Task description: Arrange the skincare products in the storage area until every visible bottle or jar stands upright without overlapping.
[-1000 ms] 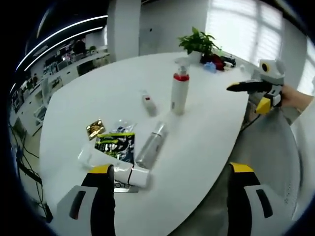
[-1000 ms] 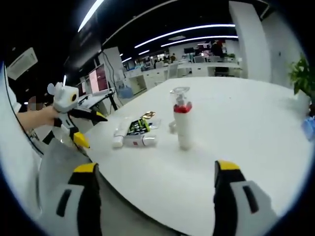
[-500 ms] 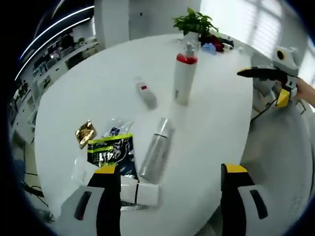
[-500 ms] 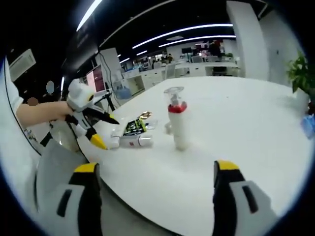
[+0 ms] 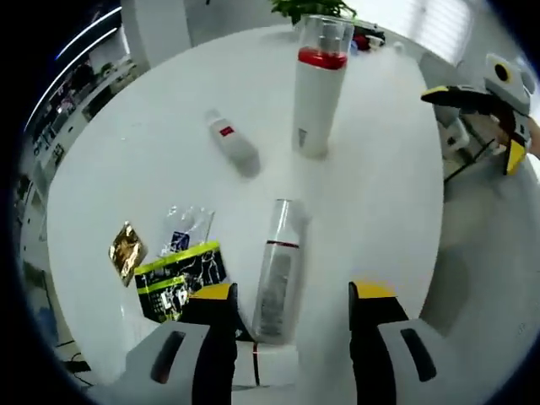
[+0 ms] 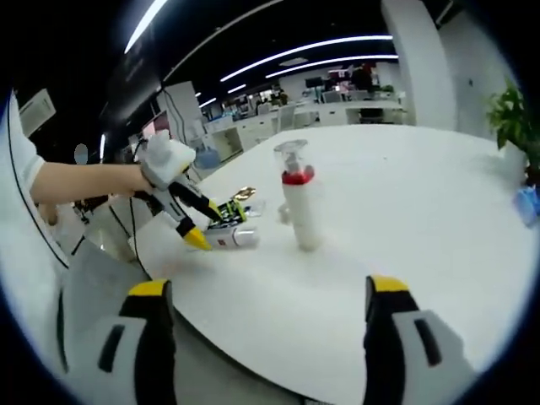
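A clear bottle with a silver cap (image 5: pixel 278 268) lies flat on the white table (image 5: pixel 388 194). My left gripper (image 5: pixel 293 295) is open and low over it, one jaw on each side of its near end, not touching. A white spray bottle with a red collar (image 5: pixel 319 89) stands upright farther on, also the spray bottle (image 6: pixel 299 207). A small white tube (image 5: pixel 232 145) lies to its left. A white tube with red print (image 5: pixel 274 367) lies under the left gripper's jaws. My right gripper (image 6: pixel 270 291) hangs open off the table edge with nothing between its jaws. The left gripper (image 6: pixel 181 215) is held by a hand (image 6: pixel 84 179).
A green-and-black sachet (image 5: pixel 179 274), a clear sachet (image 5: pixel 187 228) and a gold sachet (image 5: pixel 126 249) lie left of the lying bottle. A potted plant (image 6: pixel 510 126) stands at the far edge. The right gripper (image 5: pixel 472 94) hovers beyond the table's right edge.
My left gripper has moved forward and down over the lying clear bottle, and its jaws stand closer together. The right gripper has barely moved.
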A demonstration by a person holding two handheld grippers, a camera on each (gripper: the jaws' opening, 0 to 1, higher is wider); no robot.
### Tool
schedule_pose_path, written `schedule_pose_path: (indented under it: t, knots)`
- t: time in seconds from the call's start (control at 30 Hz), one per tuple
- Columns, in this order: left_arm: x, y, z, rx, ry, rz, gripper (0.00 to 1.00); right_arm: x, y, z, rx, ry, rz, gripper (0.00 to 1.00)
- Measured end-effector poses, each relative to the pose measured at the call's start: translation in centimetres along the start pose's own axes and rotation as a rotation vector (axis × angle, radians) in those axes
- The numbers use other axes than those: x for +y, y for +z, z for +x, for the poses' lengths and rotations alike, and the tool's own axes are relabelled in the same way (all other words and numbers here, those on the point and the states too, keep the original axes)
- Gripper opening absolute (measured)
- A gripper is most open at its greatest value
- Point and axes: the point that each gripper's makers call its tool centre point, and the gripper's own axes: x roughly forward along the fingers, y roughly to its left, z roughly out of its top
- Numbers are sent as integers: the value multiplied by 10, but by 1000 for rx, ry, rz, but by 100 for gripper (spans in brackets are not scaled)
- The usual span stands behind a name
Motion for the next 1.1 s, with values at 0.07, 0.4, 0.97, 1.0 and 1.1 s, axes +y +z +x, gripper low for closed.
schedule_pose_path:
  t: [0.07,0.4,0.97,1.0,1.1]
  knots:
    - [3,0,6,23,6,21,46,-1,0,0,0,-7,2,95]
    - [9,4,23,84,24,116,31,-5,1,0,-4,-24,18,95]
    - [11,3,29,97,1,132,17,-3,2,4,3,-26,16,94]
    - [11,3,29,93,-1,127,17,-3,2,4,3,-25,15,94]
    - [12,4,27,73,-1,101,17,-2,3,4,4,-23,12,94]
